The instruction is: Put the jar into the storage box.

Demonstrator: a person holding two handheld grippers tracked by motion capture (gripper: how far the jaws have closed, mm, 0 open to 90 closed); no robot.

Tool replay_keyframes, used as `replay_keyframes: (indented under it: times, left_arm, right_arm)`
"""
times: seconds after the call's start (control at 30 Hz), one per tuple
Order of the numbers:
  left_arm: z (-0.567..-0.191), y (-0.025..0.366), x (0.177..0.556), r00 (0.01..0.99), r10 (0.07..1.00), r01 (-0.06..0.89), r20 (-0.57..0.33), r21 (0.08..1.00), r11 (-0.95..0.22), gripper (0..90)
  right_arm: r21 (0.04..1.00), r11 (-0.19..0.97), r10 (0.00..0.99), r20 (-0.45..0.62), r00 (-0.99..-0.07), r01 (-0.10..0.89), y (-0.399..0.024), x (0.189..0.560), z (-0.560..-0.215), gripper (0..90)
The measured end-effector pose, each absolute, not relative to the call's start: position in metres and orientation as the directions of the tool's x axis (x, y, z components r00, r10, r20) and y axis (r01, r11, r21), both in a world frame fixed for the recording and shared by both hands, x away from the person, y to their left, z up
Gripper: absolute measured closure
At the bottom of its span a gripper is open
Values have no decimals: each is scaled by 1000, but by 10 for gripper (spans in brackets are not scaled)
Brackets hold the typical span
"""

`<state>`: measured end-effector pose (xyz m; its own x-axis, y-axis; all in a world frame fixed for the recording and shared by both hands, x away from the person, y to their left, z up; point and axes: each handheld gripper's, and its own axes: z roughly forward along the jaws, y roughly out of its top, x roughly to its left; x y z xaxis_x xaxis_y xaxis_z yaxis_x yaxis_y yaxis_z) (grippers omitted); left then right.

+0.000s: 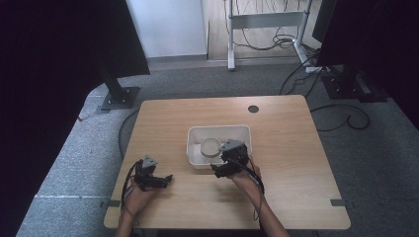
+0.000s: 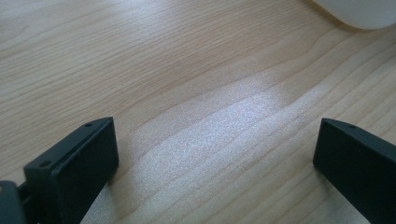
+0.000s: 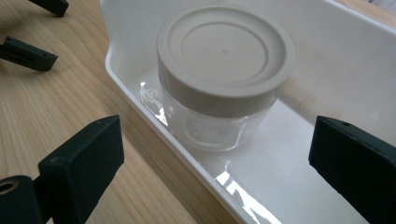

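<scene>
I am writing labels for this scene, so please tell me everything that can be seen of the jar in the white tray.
The jar is a short, round container with a clear, plastic-looking body and a wide beige lid marked with concentric rings. The lid is on. It looks empty. It stands upright inside the white tray, resting on the tray's glossy floor near the left wall as the right gripper view shows it. The right gripper is open before it, not touching it. In the high view the jar sits in the tray's left part.
</scene>
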<state>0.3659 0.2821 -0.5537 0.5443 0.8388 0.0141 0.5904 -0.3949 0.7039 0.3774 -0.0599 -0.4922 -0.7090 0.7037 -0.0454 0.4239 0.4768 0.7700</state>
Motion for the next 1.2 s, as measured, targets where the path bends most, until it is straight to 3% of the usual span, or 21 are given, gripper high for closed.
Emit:
replay_keyframes:
  times: [1.2]
  left_arm:
    - [-554, 282, 366, 543, 840, 591, 14, 704, -394, 0]
  right_arm:
    - [792, 448, 723, -50, -689, 414, -105, 354, -494, 30]
